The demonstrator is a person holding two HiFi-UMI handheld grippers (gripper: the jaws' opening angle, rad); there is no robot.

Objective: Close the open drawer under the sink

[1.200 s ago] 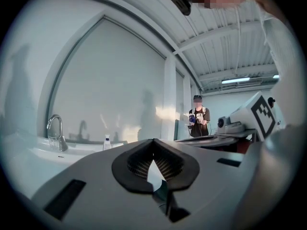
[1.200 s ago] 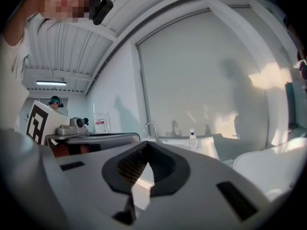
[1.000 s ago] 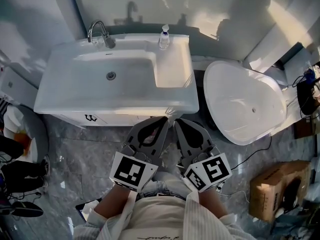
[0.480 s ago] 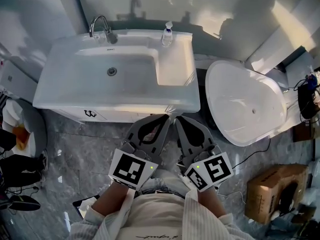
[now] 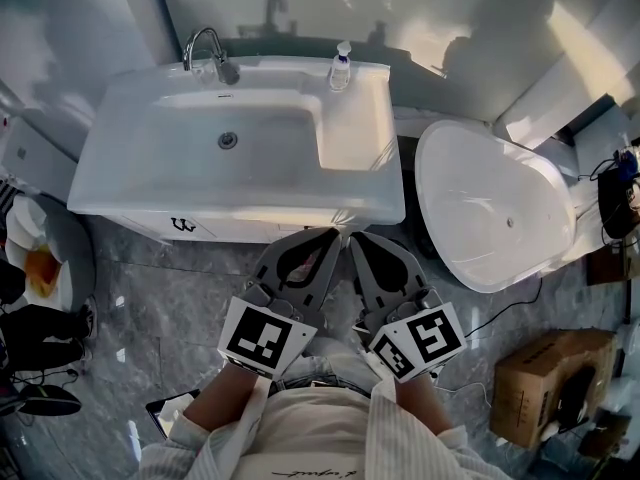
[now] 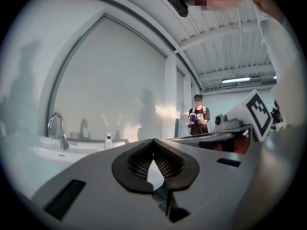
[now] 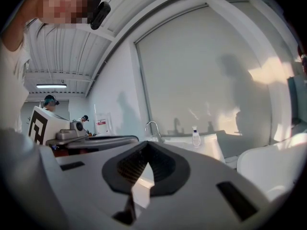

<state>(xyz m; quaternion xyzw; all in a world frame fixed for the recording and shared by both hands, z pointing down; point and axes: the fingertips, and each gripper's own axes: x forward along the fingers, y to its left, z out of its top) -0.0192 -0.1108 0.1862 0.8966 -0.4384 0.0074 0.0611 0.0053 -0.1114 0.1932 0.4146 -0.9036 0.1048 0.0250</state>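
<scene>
A white sink (image 5: 150,183) with a chrome tap (image 5: 207,51) fills the upper half of the head view. Under its front rim only a narrow white strip of the cabinet front (image 5: 235,230) shows, with a small dark mark on it. From this angle I cannot tell whether a drawer stands out. My left gripper (image 5: 328,238) and right gripper (image 5: 357,240) are held side by side just in front of that strip, near the sink's right end. Both are shut with nothing between the jaws. The sink and tap (image 6: 56,131) also lie beyond the left gripper (image 6: 153,142) and the right gripper (image 7: 146,143).
A soap bottle (image 5: 343,66) stands at the sink's back right. A white oval tub (image 5: 490,208) sits right of the sink, with cables and a cardboard box (image 5: 555,378) on the marble floor beyond. Dark shoes and a bin (image 5: 40,258) lie at left. A person (image 6: 198,114) stands far off.
The head view has drifted a little, so the sink sits slightly lower and to the right. Both grippers keep their place and stay shut.
</scene>
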